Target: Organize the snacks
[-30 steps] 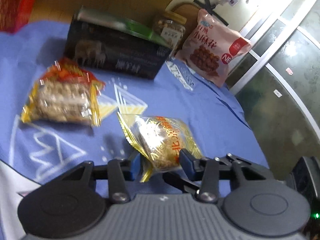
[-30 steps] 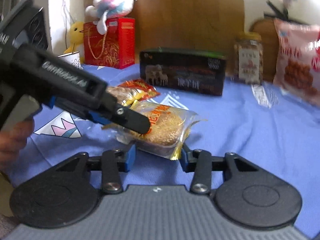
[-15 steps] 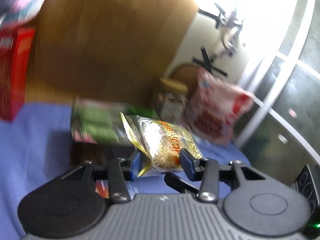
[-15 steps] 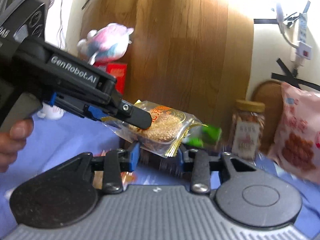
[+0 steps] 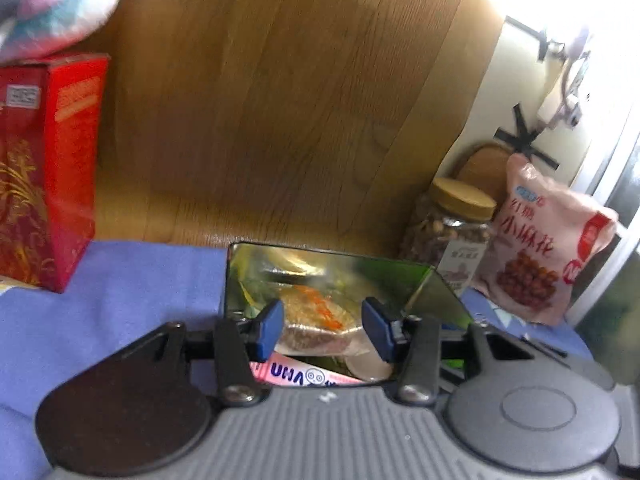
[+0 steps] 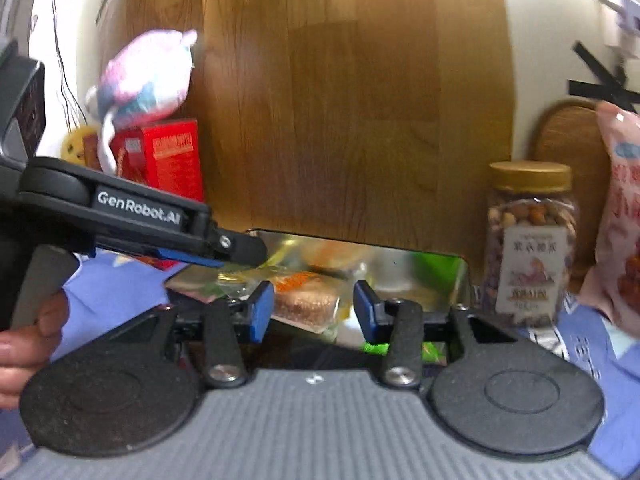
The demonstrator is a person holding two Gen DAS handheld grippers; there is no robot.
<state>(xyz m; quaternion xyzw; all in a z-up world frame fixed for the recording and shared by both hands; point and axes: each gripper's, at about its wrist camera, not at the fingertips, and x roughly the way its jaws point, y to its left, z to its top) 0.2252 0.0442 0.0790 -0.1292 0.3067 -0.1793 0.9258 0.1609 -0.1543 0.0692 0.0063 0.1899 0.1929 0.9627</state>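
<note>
Left wrist view: the sesame snack packet (image 5: 312, 312) lay inside the open mirror-lined box (image 5: 436, 296), above a pink UHA packet (image 5: 304, 376) already stowed there. A second before, we had seen it on the blue cloth (image 5: 120, 280), pinched from both sides; half a second before, it was in the air between the two tools. The left gripper (image 5: 324, 320) had just spread its fingers, and the packet sat beyond them, apparently free of the blue pads. From the right wrist camera the right gripper (image 6: 312, 306) told the same story: fingers newly parted, a visible gap beside the wrapper, nothing pinched. A person's hand (image 6: 28, 344) gripped the left tool's handle at the frame's edge. We judged this packet delivered, and both tools free to back out for the next snack. Around the box stood a jar of nuts (image 5: 452, 236), a pink snack bag (image 5: 548, 256), and a red gift box (image 5: 44, 168) with a plush toy (image 6: 144, 76) on top.
</note>
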